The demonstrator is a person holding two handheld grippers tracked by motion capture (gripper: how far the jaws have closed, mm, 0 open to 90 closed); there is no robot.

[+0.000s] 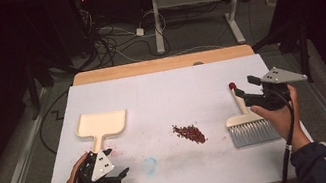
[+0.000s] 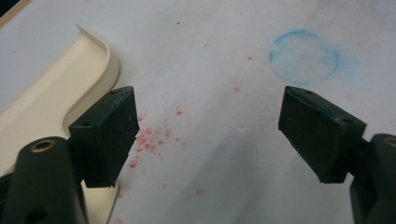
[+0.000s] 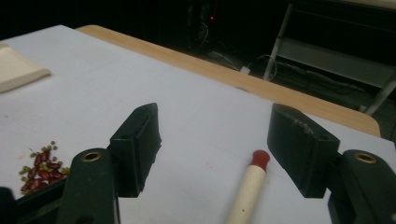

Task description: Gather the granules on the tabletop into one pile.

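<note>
1. Right gripper (image 1: pixel 244 88) hovered over the brush (image 1: pixel 248 124), jaws spread, nothing pinched; brush handle lay on the table below and between them.
2. Left gripper (image 1: pixel 117 176) rested near the table's front edge, jaws spread, empty, beside the dustpan (image 1: pixel 102 124).
3. Red bean pile (image 1: pixel 189 133) sat mid-table, between dustpan and brush.
</note>
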